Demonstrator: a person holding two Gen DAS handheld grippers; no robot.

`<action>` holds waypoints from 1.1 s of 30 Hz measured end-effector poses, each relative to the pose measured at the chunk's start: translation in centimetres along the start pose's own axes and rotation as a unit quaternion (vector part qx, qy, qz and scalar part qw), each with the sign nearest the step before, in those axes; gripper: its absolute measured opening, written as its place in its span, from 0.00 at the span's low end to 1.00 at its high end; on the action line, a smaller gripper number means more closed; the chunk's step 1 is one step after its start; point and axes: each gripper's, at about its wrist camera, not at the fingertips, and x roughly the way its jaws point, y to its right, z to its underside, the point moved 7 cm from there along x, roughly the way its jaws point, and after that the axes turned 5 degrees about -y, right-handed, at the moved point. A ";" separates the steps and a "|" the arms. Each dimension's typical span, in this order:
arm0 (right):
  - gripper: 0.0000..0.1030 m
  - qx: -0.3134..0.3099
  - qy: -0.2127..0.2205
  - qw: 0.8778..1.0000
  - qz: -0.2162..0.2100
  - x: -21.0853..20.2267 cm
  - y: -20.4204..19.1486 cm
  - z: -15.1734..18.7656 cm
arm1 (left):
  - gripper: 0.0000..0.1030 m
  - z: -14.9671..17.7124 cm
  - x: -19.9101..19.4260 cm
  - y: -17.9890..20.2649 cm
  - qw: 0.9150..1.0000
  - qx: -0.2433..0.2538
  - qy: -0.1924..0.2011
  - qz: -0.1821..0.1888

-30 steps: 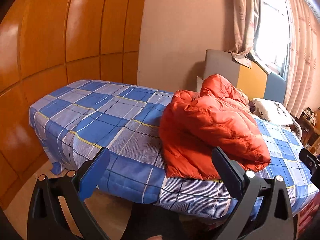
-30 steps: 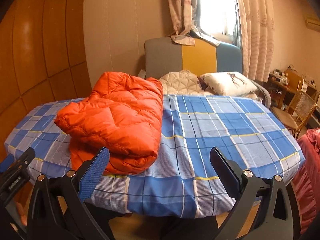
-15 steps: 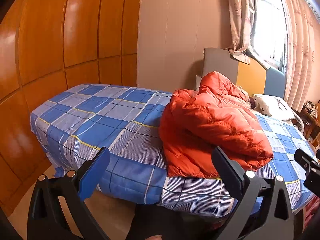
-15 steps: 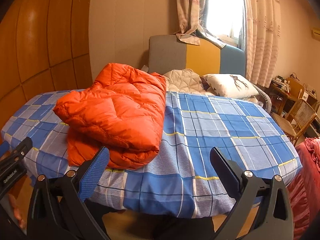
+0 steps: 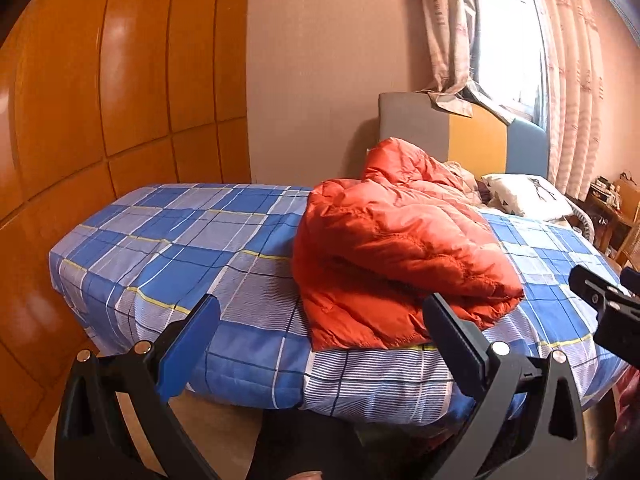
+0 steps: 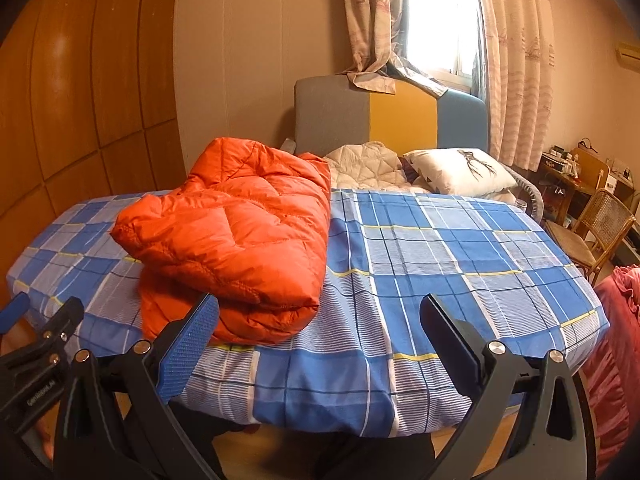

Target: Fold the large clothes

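Note:
An orange puffer jacket (image 5: 400, 248) lies folded over in a bulky heap on the bed's blue plaid sheet (image 5: 180, 248); it also shows in the right wrist view (image 6: 240, 240). My left gripper (image 5: 320, 344) is open and empty, held off the bed's near edge, in front of the jacket. My right gripper (image 6: 316, 340) is open and empty, off the near edge, just right of the jacket's front edge. Each gripper shows at the edge of the other's view.
A grey, yellow and blue headboard (image 6: 392, 120) stands at the far end, with a white pillow (image 6: 460, 172) and a cream quilt (image 6: 364, 164). Wooden panel wall (image 5: 100, 100) at left. A wicker chair (image 6: 596, 232) and red cloth (image 6: 616, 340) at right.
Both grippers have risen and drawn back slightly from the bed, so the bed sits lower in view. The jacket has not moved. Both stay open.

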 end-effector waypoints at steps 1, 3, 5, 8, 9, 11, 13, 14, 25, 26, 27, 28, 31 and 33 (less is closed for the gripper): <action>0.97 0.001 -0.002 1.000 -0.001 0.2 0.0 0.0 | 0.98 0.0 -0.1 0.2 1.000 0.005 0.001 0.000; 0.97 0.002 -0.007 1.000 -0.002 0.4 0.1 0.2 | 0.98 0.0 -0.2 0.6 1.000 0.013 0.003 0.000; 0.97 0.002 -0.006 1.000 0.000 0.4 0.1 0.2 | 0.98 0.0 -0.3 0.6 1.000 0.016 0.004 -0.001; 0.97 0.001 -0.004 1.000 0.000 0.2 0.1 0.2 | 0.98 0.0 -0.2 0.5 1.000 0.014 0.002 -0.002; 0.97 -0.001 -0.004 1.000 0.000 0.2 0.0 0.3 | 0.98 0.0 -0.2 0.5 1.000 0.012 -0.001 -0.002; 0.97 -0.002 -0.007 1.000 -0.001 0.2 0.0 0.5 | 0.98 0.0 -0.1 0.4 1.000 0.010 -0.003 -0.003; 0.97 -0.001 -0.008 1.000 0.000 0.1 0.2 0.7 | 0.98 0.0 -0.1 0.4 1.000 0.009 -0.005 -0.001; 0.97 -0.001 -0.008 1.000 0.001 0.1 0.2 0.8 | 0.98 0.1 -0.1 0.4 1.000 0.010 -0.005 0.000; 0.97 0.002 -0.004 1.000 -0.003 -0.1 0.3 0.9 | 0.98 -0.1 -0.7 1.1 1.000 0.022 0.005 0.003; 0.97 0.001 -0.004 1.000 -0.003 -0.1 0.3 0.9 | 0.98 -0.1 -0.7 1.1 1.000 0.023 0.006 0.003; 0.97 0.001 -0.004 1.000 -0.004 -0.1 0.3 1.0 | 0.98 -0.1 -0.7 1.1 1.000 0.023 0.007 0.003; 0.97 0.001 -0.005 1.000 -0.004 0.0 0.2 1.0 | 0.98 -0.2 -0.8 1.2 1.000 0.024 0.007 0.004; 0.97 0.000 -0.006 1.000 -0.007 0.0 0.2 1.1 | 0.98 -0.2 -0.8 1.3 1.000 0.025 0.008 0.004; 0.97 0.000 -0.006 1.000 -0.008 -0.1 0.1 1.1 | 0.98 -0.2 -0.9 1.3 1.000 0.026 0.008 0.004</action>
